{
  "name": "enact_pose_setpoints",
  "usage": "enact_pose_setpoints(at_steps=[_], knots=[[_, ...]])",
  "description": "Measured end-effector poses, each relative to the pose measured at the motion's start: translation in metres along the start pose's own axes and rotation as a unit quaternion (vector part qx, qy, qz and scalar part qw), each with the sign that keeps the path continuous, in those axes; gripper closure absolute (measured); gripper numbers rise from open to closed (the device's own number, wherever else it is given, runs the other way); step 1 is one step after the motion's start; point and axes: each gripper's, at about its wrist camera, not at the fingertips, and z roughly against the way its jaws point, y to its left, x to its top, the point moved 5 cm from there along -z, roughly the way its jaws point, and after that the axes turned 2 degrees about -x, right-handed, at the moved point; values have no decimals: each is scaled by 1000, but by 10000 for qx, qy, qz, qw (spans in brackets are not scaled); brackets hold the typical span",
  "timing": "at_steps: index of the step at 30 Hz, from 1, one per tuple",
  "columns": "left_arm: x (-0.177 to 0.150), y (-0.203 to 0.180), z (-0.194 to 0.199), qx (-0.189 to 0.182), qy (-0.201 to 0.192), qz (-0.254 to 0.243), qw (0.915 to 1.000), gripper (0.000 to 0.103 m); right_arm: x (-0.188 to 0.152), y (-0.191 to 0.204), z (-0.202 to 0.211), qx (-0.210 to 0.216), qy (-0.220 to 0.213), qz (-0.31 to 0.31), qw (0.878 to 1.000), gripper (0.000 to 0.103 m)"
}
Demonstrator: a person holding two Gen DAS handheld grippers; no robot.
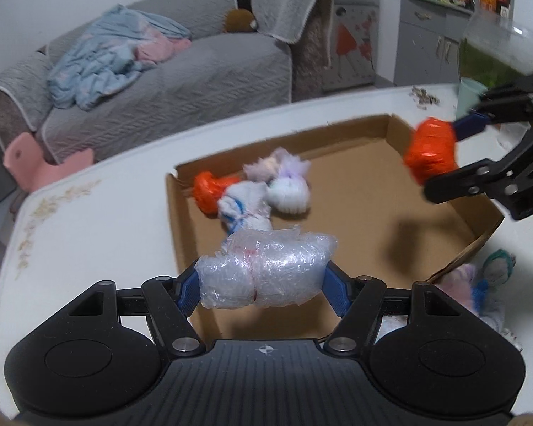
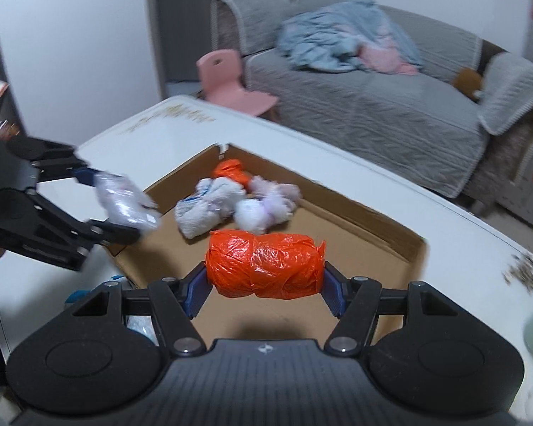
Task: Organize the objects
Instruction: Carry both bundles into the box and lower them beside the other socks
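Note:
My left gripper (image 1: 263, 280) is shut on a clear plastic bag roll (image 1: 266, 269), held above the near edge of a shallow cardboard box (image 1: 355, 191). My right gripper (image 2: 266, 284) is shut on an orange plastic bag roll (image 2: 266, 264) over the same cardboard box (image 2: 359, 213). In the left wrist view the right gripper (image 1: 440, 156) hangs over the box's far right corner with the orange roll (image 1: 431, 149). The right wrist view shows the left gripper (image 2: 103, 206) at the box's left edge with the clear roll (image 2: 128, 206). Several bag rolls, white (image 1: 289, 191), orange (image 1: 206, 191) and blue-marked (image 1: 241, 209), lie in the box's far left corner.
The box sits on a white table (image 1: 99, 234). More rolled bags (image 1: 479, 284) lie on the table right of the box, with a pale cup (image 1: 469, 96) and a clear jug (image 1: 494, 53) behind. A grey sofa (image 1: 181, 81) and pink chair (image 2: 231, 81) stand beyond.

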Motion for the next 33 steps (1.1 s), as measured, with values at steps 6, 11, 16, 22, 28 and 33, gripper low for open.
enact_pose_setpoints(at_steps=[6, 11, 16, 22, 28, 33], knots=[[-7, 4, -27, -115, 222, 12, 9997, 30, 9, 13, -42, 286, 223, 240, 9991, 42], [-10, 7, -41, -75, 343, 35, 9994, 30, 13, 17, -73, 406, 515, 314, 9974, 42], [-13, 8, -46, 89, 348, 57, 9993, 29, 15, 24, -91, 506, 700, 373, 9956, 42], [-15, 0, -51, 361, 325, -130, 9987, 29, 16, 29, -102, 503, 847, 462, 9941, 42], [-17, -2, -54, 334, 363, -80, 9988, 28, 15, 27, -107, 506, 977, 422, 9930, 42], [-17, -3, -56, 355, 400, -83, 9985, 25, 13, 29, -110, 471, 1039, 432, 9925, 41]])
